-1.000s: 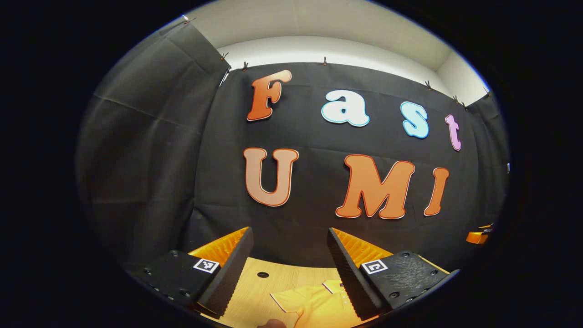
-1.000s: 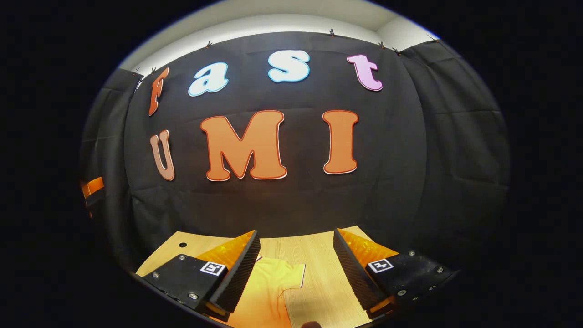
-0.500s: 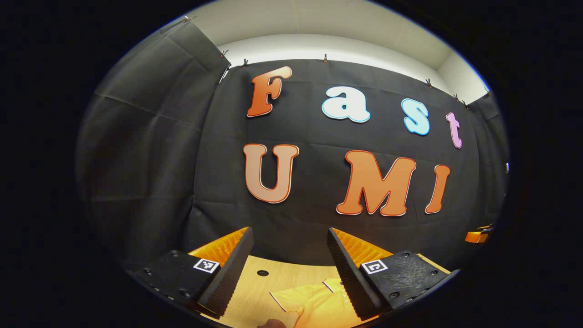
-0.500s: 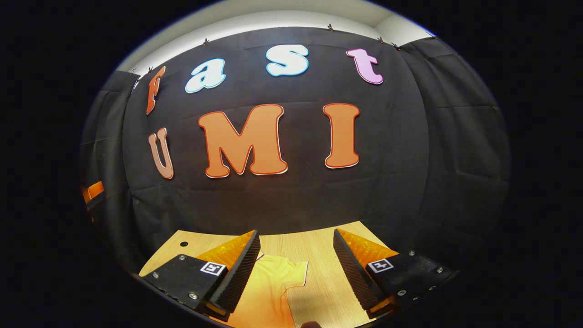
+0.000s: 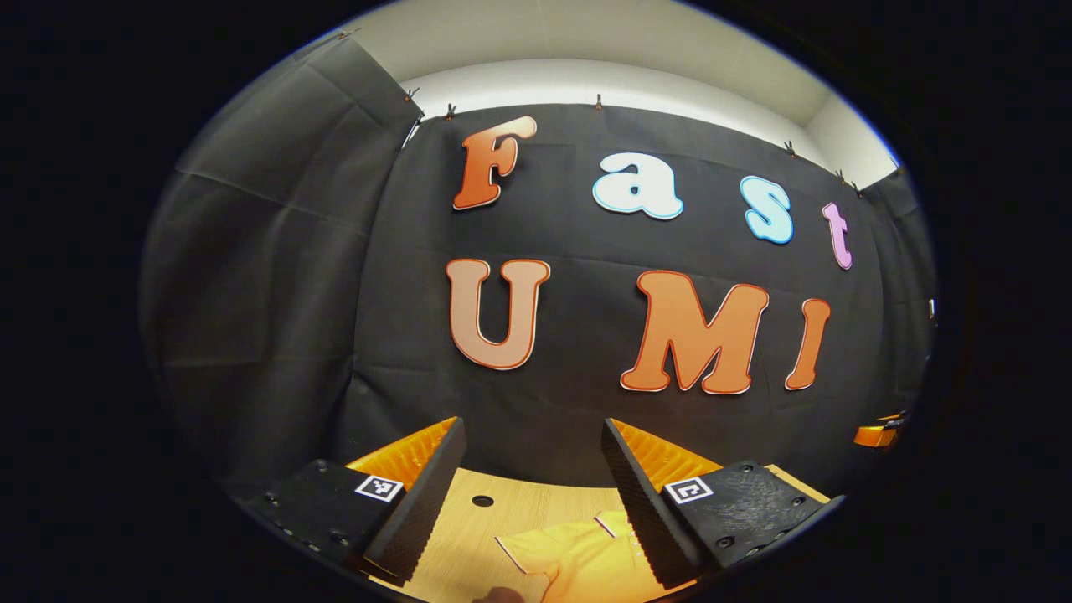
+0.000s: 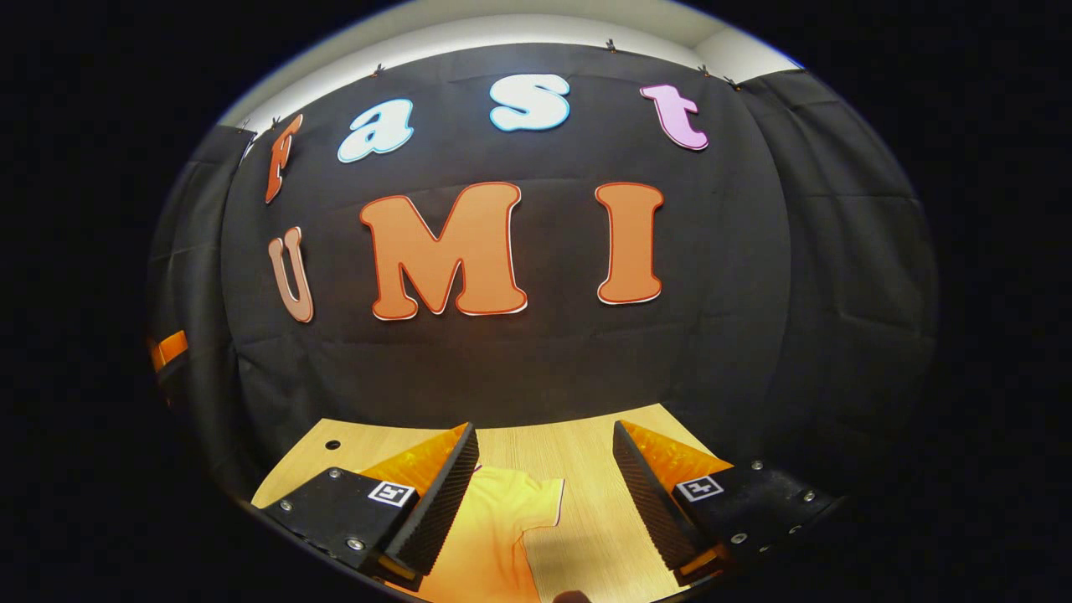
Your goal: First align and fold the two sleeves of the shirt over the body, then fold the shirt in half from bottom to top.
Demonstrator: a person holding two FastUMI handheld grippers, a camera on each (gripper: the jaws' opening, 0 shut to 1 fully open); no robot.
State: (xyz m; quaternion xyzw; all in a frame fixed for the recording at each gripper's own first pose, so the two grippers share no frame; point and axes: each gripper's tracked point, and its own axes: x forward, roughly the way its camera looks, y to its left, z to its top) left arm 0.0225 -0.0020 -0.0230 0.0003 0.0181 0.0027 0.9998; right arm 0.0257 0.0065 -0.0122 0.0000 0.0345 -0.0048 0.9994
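A light wooden desk point(image 5: 469, 536) with a straight grain runs up to the booth's black cloth wall point(image 5: 276, 293), which hangs in soft creases from small clips along its top edge, with a pale plain wall point(image 5: 603, 50) above it. On the desk lies the yellow shirt point(image 5: 586, 557), a smooth short-sleeved knit with thin dark-and-white piping along the sleeve hems. In the left gripper view its sleeve point(image 5: 528, 548) spreads flat toward the desk's left side and its collar point(image 5: 615, 523) points at the far edge; a small round dark hole point(image 5: 482, 501) sits in the desk top near that far edge, apart from the cloth. In the right gripper view the shirt point(image 6: 494, 536) shows its other sleeve point(image 6: 536, 498) laid flat toward the desk's right side, with bare wood beyond it, and a second small hole point(image 6: 332, 445) near the far left corner. The left gripper point(image 5: 532, 494) is held above the desk, released, its two ribbed wedge-shaped fingers wide apart and clear of the cloth, with nothing between them. The right gripper point(image 6: 544, 494) hangs the same way, spread and empty, its left finger overlapping the shirt's body in the view. Each finger carries a small square black-and-white marker point(image 5: 378, 487). A fingertip point(image 5: 501, 595) peeps in at the bottom edge.
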